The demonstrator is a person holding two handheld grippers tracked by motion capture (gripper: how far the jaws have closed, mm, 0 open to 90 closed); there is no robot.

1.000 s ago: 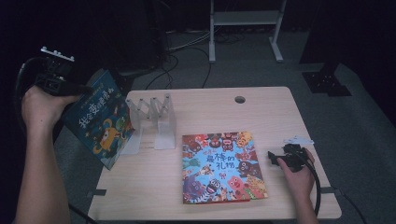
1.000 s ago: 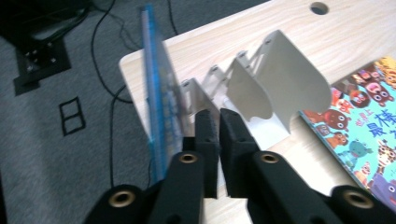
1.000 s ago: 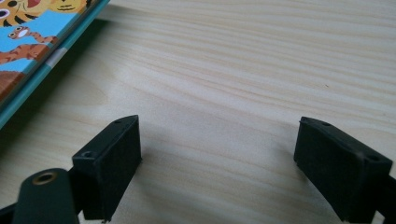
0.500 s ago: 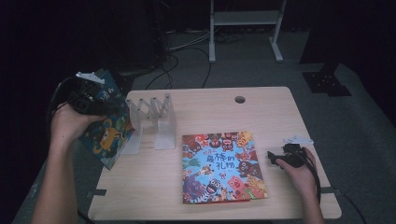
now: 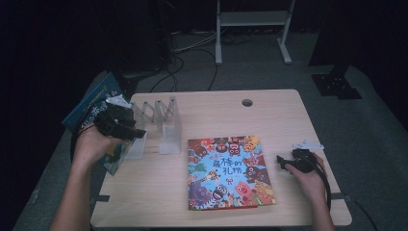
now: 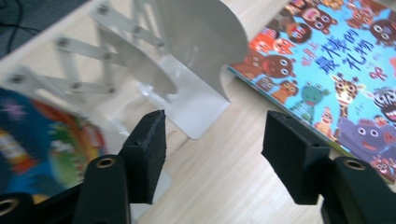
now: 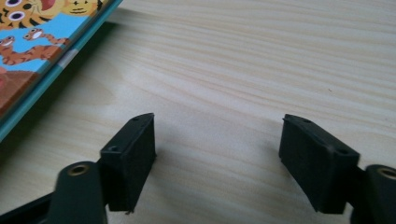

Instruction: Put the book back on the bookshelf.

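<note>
Two fingers sets spread, empty; dark-blue book [image 5: 91, 108] leans in rack [image 5: 161, 122], long axis slanting up-right.

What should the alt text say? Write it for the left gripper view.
Two black fingers stand open with nothing between them, above a wooden table. Behind them stands a white folding book rack, with a colourful picture book lying flat at right.

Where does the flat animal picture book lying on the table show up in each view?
High view: picture book lies centre-bottom on the table.
Left gripper view: upper right, beyond the right jaw.
Right gripper view: its corner at upper left.
Shared landmark: the light wooden tabletop.
</note>
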